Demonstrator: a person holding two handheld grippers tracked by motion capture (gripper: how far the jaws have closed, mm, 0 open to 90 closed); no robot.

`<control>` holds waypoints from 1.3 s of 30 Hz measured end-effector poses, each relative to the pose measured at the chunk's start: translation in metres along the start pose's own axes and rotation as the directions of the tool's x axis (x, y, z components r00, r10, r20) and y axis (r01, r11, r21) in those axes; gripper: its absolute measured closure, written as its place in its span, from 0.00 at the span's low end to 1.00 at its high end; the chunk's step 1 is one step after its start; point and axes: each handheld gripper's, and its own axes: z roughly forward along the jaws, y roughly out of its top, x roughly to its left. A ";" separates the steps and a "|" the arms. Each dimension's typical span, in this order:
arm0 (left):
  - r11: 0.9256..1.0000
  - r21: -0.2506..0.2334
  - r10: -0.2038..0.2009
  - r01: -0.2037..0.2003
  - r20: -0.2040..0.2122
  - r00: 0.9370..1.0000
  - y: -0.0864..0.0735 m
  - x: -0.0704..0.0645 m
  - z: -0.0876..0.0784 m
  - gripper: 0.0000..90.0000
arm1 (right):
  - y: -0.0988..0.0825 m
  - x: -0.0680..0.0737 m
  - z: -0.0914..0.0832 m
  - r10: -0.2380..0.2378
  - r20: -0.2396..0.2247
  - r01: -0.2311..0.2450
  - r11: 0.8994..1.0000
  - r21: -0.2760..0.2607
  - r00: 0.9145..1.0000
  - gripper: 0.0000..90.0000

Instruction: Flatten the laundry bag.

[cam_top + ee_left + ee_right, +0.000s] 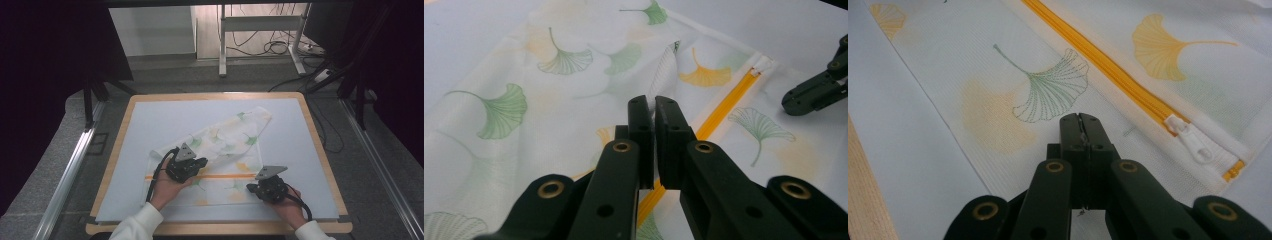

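**Both grippers pinched on zip bag — fold runs away from left gripper, zip runs across**

Black jaws of left gripper, seen in left gripper view: closed nearly flat, a ridge of white mesh caught between the pads. So L has hold of the bag's top layer, pinched up into a peak just above the zip.

Right gripper, right gripper view: jaws closed tight, tips sit on the near strip of cloth below the zip. A thin edge of fabric seems to be nipped between them — can't be fully sure, layer is v. thin.

Outward from fingers:
- Zip, orange, long axis runs L–R across the table in high view; passes just beyond both grippers. White pull tab at the end nearest R gripper, just beside its tips.
- Bag, white mesh w/ green + yellow leaf print, lies mid-table on the white mat. Far part is folded over, forming a long band slanting up toward far right.

Judgement: next move turns on the zip line. L is nearer the folded band; R nearer the pull tab and near edge. If L lifts, pull should go away from zip while R anchors.
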 end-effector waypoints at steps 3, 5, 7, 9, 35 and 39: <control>1.000 -0.001 -0.003 0.003 -0.008 1.000 0.002 0.004 -0.001 0.97 | 0.000 0.000 0.000 0.000 -0.001 0.000 1.000 0.000 1.000 0.99; 1.000 -0.004 -0.005 0.005 -0.013 1.000 0.002 0.007 -0.002 0.97 | 0.000 0.000 0.000 0.007 -0.002 -0.007 1.000 0.001 1.000 0.99; 1.000 -0.006 -0.012 0.012 -0.012 1.000 0.002 0.009 -0.002 0.97 | 0.000 0.000 0.000 0.008 -0.003 -0.008 1.000 0.001 1.000 0.99; 1.000 -0.004 -0.015 0.015 -0.019 1.000 0.001 0.013 -0.002 0.97 | 0.000 0.000 0.000 0.008 -0.003 -0.008 1.000 0.001 1.000 0.99; 0.993 -0.036 -0.120 0.117 -0.088 0.989 -0.007 0.062 -0.021 0.97 | 0.000 0.002 0.000 -0.001 0.011 0.001 1.000 0.000 1.000 0.99; 0.988 -0.054 -0.148 0.143 -0.087 0.985 -0.008 0.071 -0.023 0.97 | 0.000 0.001 0.000 -0.002 0.009 0.002 1.000 -0.001 1.000 0.99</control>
